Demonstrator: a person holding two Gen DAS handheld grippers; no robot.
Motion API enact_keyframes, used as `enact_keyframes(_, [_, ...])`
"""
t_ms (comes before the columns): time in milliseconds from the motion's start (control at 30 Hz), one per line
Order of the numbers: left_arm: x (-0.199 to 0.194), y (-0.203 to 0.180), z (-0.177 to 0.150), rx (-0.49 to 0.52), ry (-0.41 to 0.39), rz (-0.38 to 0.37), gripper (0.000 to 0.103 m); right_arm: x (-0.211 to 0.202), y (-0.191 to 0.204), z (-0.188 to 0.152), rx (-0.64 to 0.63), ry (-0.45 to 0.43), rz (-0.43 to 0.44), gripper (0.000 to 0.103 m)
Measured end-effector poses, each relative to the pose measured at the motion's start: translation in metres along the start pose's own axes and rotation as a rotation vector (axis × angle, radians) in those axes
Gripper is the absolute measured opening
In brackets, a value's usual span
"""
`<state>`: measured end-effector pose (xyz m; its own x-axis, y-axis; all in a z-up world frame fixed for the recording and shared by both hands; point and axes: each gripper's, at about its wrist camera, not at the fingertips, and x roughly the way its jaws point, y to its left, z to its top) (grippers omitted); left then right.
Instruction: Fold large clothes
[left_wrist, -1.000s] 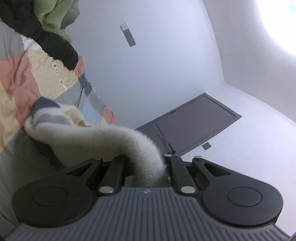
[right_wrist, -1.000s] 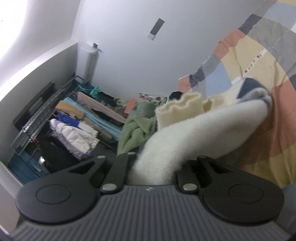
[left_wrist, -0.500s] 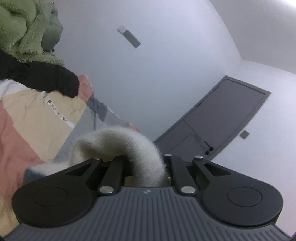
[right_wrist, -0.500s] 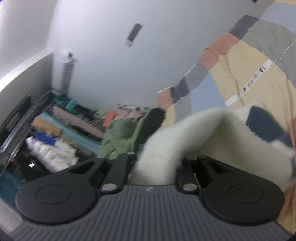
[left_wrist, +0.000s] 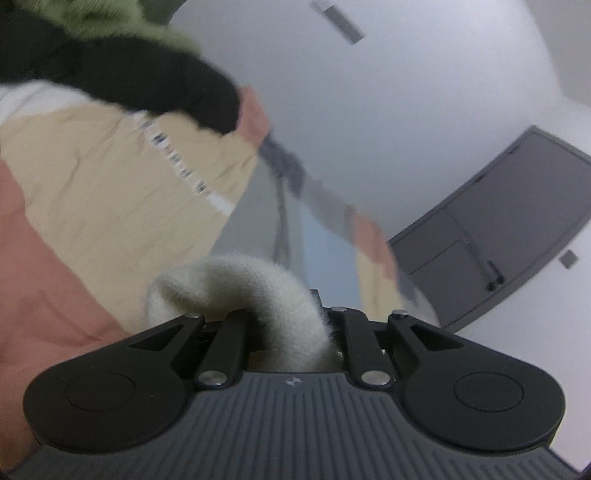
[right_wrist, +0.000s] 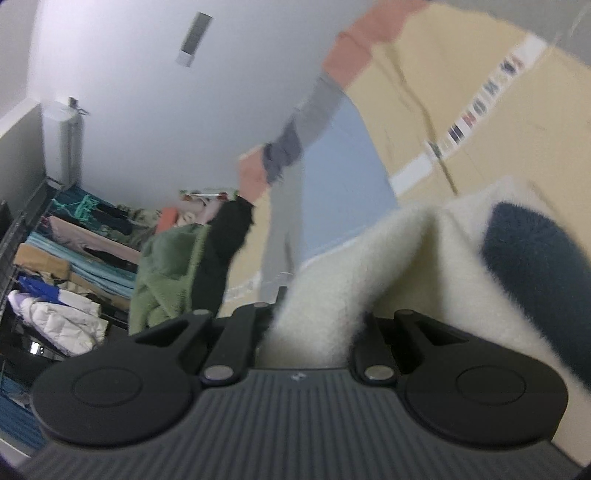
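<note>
Left wrist view: the left gripper (left_wrist: 291, 325) is clamped on a fold of a cream fleece garment (left_wrist: 240, 291). The fingertips are buried in the pile and cannot be seen, but the cloth comes out from between the black linkage arms, humps up and drops away to the left. Just beyond it lies a patchwork bedspread (left_wrist: 110, 192) in beige, salmon, grey and pale blue blocks, with a printed white strip running across the beige. At the far left a black garment (left_wrist: 147, 77) rests on the spread, with green fleece (left_wrist: 110, 14) behind it. To the right, past the edge of the bed, a grey door (left_wrist: 498, 225) stands in a white wall (left_wrist: 369, 110). The picture is blurred.

Right wrist view: the right gripper (right_wrist: 314, 325) is likewise closed on the cream fleece garment (right_wrist: 424, 258), which spreads up and to the right from between the arms; its fingertips are hidden too. A dark navy patch (right_wrist: 535, 266) shows on the fleece at the right. The bedspread (right_wrist: 443, 92) fills the upper right behind it. At the far left edge of the bed sit the black garment (right_wrist: 221, 251) and green fleece (right_wrist: 166, 273). Further left, a rack (right_wrist: 55, 258) holds stacked clothes and a white puffer jacket (right_wrist: 62, 325).
</note>
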<state>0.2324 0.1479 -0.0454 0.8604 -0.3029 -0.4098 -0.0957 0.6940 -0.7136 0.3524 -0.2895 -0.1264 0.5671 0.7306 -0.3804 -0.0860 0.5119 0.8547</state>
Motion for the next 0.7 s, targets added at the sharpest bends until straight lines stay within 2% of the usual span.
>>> enact_keyframes(233, [0.025, 0.027, 0.002, -0.06, 0.043, 0.01, 0.016, 0.031, -0.029, 0.005, 0.087, 0.037, 0.02, 0.017])
enact_keyframes(400, [0.017, 0.02, -0.001, -0.028, 0.042, 0.011, 0.019, 0.026, -0.024, 0.0, 0.068, 0.021, 0.02, 0.017])
enact_keyframes(433, [0.014, 0.018, -0.002, -0.021, 0.046, 0.009, 0.022, 0.024, -0.021, -0.001, 0.057, 0.016, 0.017, 0.017])
enact_keyframes(467, [0.011, 0.015, -0.003, -0.018, 0.053, 0.0, 0.037, 0.022, -0.018, -0.002, 0.041, 0.012, 0.016, 0.018])
enact_keyframes(500, [0.008, 0.013, -0.003, -0.016, 0.053, -0.009, 0.058, 0.019, -0.014, -0.004, 0.02, 0.009, 0.012, 0.019])
enact_keyframes(533, [0.003, 0.009, -0.004, -0.011, 0.042, -0.014, 0.064, 0.017, -0.01, -0.005, 0.0, 0.006, 0.006, 0.025])
enact_keyframes(567, [-0.003, 0.003, -0.006, 0.003, 0.028, -0.018, 0.069, 0.014, -0.005, -0.007, -0.025, 0.004, 0.005, 0.039])
enact_keyframes(633, [-0.013, -0.011, -0.008, 0.036, 0.034, -0.033, 0.069, 0.007, 0.005, -0.011, -0.058, -0.002, 0.027, 0.069])
enact_keyframes(667, [-0.019, -0.017, -0.009, 0.038, 0.032, -0.043, 0.069, 0.001, 0.011, -0.013, -0.073, -0.008, 0.055, 0.074])
enact_keyframes(700, [-0.025, -0.023, -0.01, 0.036, 0.024, -0.062, 0.069, -0.004, 0.017, -0.015, -0.083, -0.014, 0.074, 0.074])
